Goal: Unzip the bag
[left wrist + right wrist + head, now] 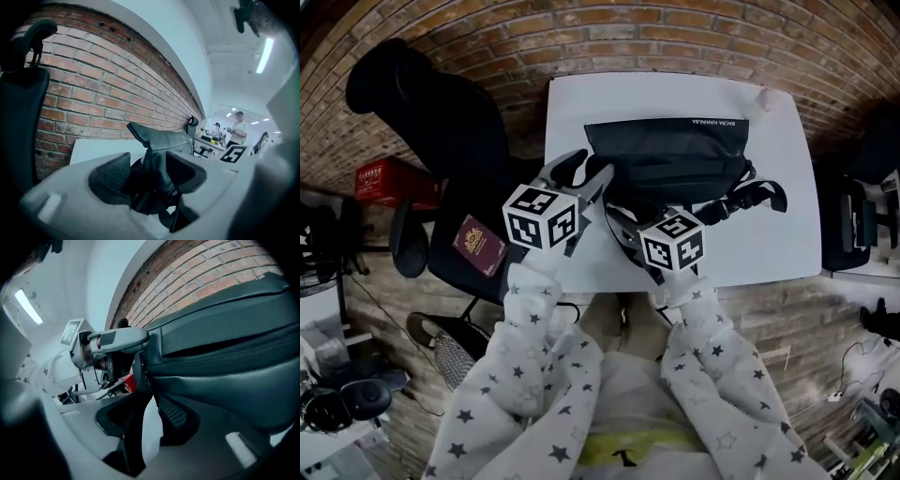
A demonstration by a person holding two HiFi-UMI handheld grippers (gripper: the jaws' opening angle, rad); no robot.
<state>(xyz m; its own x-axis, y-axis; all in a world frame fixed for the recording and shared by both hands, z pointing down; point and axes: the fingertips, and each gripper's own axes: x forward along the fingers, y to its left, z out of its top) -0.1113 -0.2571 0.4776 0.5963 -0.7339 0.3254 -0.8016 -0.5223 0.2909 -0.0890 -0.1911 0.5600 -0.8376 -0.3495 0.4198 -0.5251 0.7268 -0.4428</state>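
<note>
Where the white square worktop backs onto the brick wall, the black fabric bag lies across its middle, with bare surface on the right and along the near edge. Only the left gripper view shows distant people. Left tool: released, bag's end fold between parted pads. Right tool: released, a black strap between parted pads.

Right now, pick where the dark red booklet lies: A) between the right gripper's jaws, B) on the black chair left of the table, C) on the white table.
B: the booklet rests on the black chair, on its seat, off the white table.
</note>
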